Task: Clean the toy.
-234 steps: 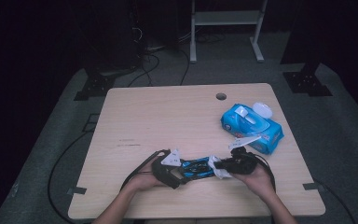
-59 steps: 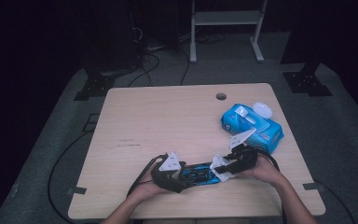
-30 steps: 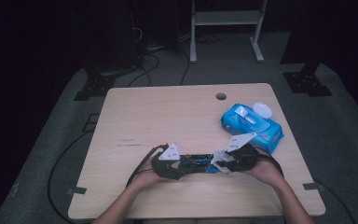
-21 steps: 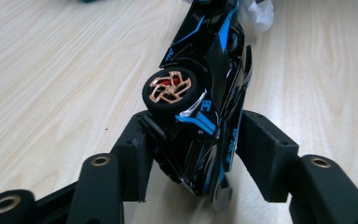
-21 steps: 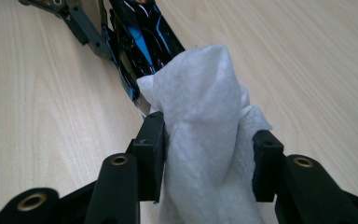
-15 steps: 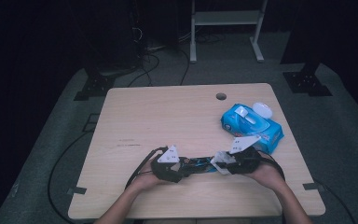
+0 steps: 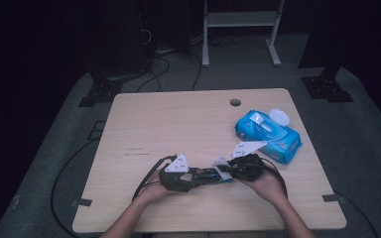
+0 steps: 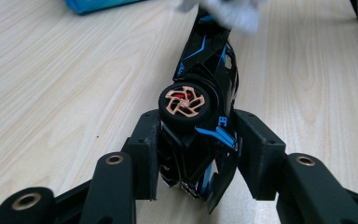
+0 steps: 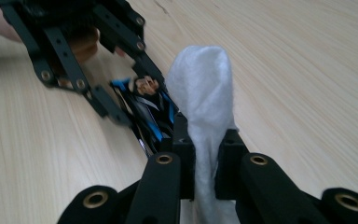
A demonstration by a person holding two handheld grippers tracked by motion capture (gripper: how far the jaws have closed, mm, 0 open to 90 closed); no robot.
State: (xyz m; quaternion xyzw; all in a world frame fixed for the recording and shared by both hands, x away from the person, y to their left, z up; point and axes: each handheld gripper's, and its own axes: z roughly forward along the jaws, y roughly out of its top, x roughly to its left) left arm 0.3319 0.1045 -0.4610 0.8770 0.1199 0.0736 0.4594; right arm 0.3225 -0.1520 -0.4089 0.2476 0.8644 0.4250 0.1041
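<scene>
In the high view, the left gripper (image 7: 194,179) is clamping the back end of a small black and blue toy car (image 7: 207,174), near the 6 o'clock edge of the table (image 7: 178,119); the right gripper (image 7: 226,171) is pinching a white wipe (image 7: 222,162) just at the car's other end. The blue wipe pack (image 7: 268,131) is sitting at about 3 o'clock, with its white lid flipped open; what is inside it is too small to tell.

In the left gripper view, the two black jaws have just been closing, and they are pressing on both sides of the car (image 8: 200,135), which is lying tipped so a wheel (image 8: 184,101) with orange spokes is facing up; the wipe (image 8: 233,11) is sitting blurry at 12 o'clock, at the far tip of the car. The car is looking hard and light, with thin plastic fins that could snap, so the thick body behind the wheel seems the safest place to grab.

In the right gripper view, the jaws have just been closing too, and they are squeezing the wipe (image 9: 204,98) tight; it is standing up soft and floppy, so it will bend and slip unless it is pinched low, as it is now. The car (image 9: 147,109) is lying at 10 o'clock, just beside the wipe, with the left gripper (image 9: 88,70) behind it.
</scene>
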